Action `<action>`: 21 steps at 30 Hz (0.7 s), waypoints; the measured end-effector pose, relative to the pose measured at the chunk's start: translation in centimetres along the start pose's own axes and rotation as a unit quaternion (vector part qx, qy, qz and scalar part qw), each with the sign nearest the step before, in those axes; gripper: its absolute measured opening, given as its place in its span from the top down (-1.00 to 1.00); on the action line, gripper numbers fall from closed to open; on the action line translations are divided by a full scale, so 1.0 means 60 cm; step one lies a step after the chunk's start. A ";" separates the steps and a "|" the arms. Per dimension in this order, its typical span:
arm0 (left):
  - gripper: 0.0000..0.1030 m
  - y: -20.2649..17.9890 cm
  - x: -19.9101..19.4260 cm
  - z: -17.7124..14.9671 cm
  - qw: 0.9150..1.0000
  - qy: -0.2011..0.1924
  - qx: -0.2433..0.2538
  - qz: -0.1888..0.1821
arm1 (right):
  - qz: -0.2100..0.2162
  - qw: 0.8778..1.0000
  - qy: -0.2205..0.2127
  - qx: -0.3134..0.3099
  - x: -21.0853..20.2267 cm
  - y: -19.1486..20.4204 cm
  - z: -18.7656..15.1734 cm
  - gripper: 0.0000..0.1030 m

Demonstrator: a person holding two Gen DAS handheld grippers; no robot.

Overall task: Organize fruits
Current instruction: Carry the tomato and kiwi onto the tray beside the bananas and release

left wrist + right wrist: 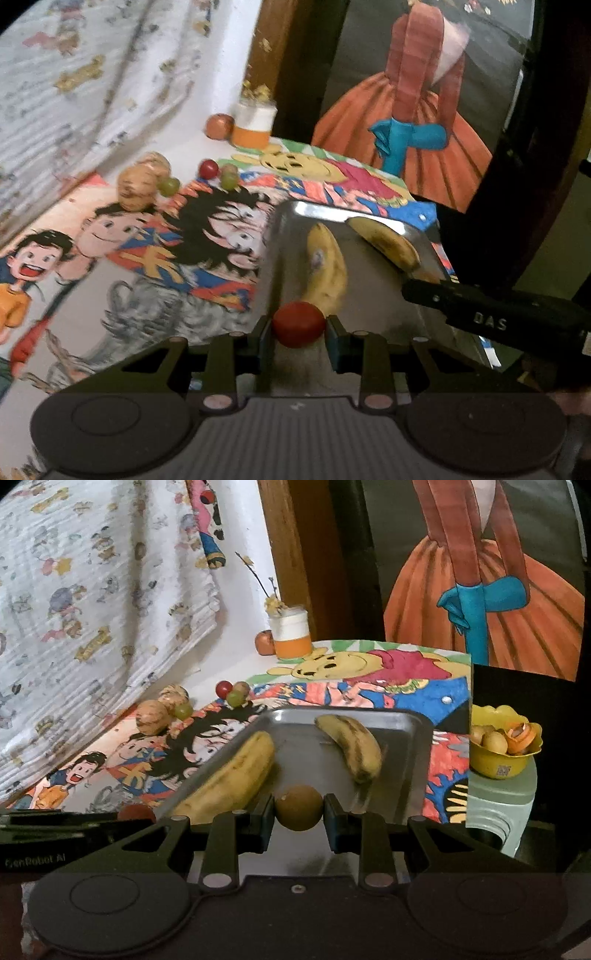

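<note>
Left tongs [299, 330]: closed on a red round fruit [298, 324], blue pads touching it on both sides, held over the near end of the metal tray [317, 208]. Right tongs [299, 808]: closed on a brown round fruit [298, 808], likewise gripped at both sides, also above the tray's near edge; the right tool's black body shows at the right of the left wrist view. Metal tray: rectangular, shiny, resting on the bench [369, 664], which is covered with cartoon drawings. In the tray: two yellow bananas with brown spots, one long banana [229, 775] along the left side, one shorter banana [351, 746] toward the far right, the two apart. Outside the tray, on the bench to the far left: two tan walnuts [153, 716] side by side, a green grape [183, 710] just beside them, and a small cluster of grapes [232, 692], one red and the others green. Far corner: an orange-and-white jar [291, 635] with a small reddish fruit [265, 642] touching its left side. Right of the bench, on a pale stool: a yellow bowl [495, 768] holding small yellowish fruits and peel. Backdrop: patterned cloth at left, painted figure in an orange skirt at right.
</note>
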State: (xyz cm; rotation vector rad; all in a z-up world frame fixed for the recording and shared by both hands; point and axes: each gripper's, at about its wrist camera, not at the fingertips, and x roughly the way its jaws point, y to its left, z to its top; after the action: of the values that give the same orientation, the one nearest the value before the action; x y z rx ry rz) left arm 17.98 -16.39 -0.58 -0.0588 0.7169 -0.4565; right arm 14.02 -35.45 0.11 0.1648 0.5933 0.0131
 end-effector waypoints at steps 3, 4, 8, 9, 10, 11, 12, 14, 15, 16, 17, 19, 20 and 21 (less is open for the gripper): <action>0.34 -0.007 0.010 -0.006 1.000 0.010 -0.001 -0.001 | 0.001 1.000 0.002 0.002 0.008 -0.008 -0.003 0.41; 0.34 -0.008 0.012 -0.007 1.000 0.012 -0.002 -0.001 | 0.001 1.000 0.002 0.003 0.010 -0.011 -0.005 0.41; 0.34 -0.010 0.020 -0.011 1.000 0.017 -0.003 0.002 | 0.002 1.000 0.003 0.005 0.016 -0.017 -0.009 0.41; 0.34 -0.010 0.021 -0.011 1.000 0.018 -0.004 0.002 | 0.003 1.000 0.004 0.006 0.017 -0.018 -0.010 0.41; 0.34 -0.010 0.023 -0.011 1.000 0.019 -0.004 0.002 | 0.004 1.000 0.005 0.007 0.019 -0.019 -0.012 0.41; 0.33 -0.011 0.024 -0.012 1.000 0.019 -0.004 0.003 | 0.005 1.000 0.006 0.008 0.020 -0.019 -0.014 0.41; 0.33 -0.011 0.024 -0.012 1.000 0.019 -0.003 0.004 | 0.005 1.000 0.006 0.008 0.021 -0.019 -0.015 0.41; 0.33 -0.013 0.024 -0.012 1.000 0.018 -0.002 0.006 | 0.005 1.000 0.006 0.010 0.023 -0.021 -0.018 0.41; 0.33 -0.013 0.024 -0.012 1.000 0.017 -0.001 0.006 | 0.006 1.000 0.005 0.009 0.022 -0.021 -0.019 0.41; 0.33 -0.014 0.025 -0.012 1.000 0.017 0.000 0.007 | 0.005 1.000 0.006 0.009 0.023 -0.021 -0.019 0.41; 0.33 -0.014 0.025 -0.012 1.000 0.016 0.000 0.008 | 0.005 1.000 0.005 0.010 0.023 -0.020 -0.019 0.41; 0.33 -0.014 0.025 -0.013 1.000 0.016 0.000 0.009 | 0.005 1.000 0.005 0.009 0.023 -0.021 -0.020 0.41; 0.32 -0.014 0.025 -0.013 1.000 0.016 0.000 0.009 | 0.005 1.000 0.004 0.009 0.022 -0.020 -0.020 0.41; 0.32 -0.014 0.026 -0.013 1.000 0.016 0.000 0.009 | 0.005 1.000 0.004 0.009 0.022 -0.020 -0.020 0.40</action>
State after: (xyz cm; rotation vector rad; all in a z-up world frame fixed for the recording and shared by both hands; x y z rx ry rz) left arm 18.18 -17.74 -1.94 -0.0445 0.7484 -0.4409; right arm 14.42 -36.39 -1.79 0.1856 0.6014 0.0172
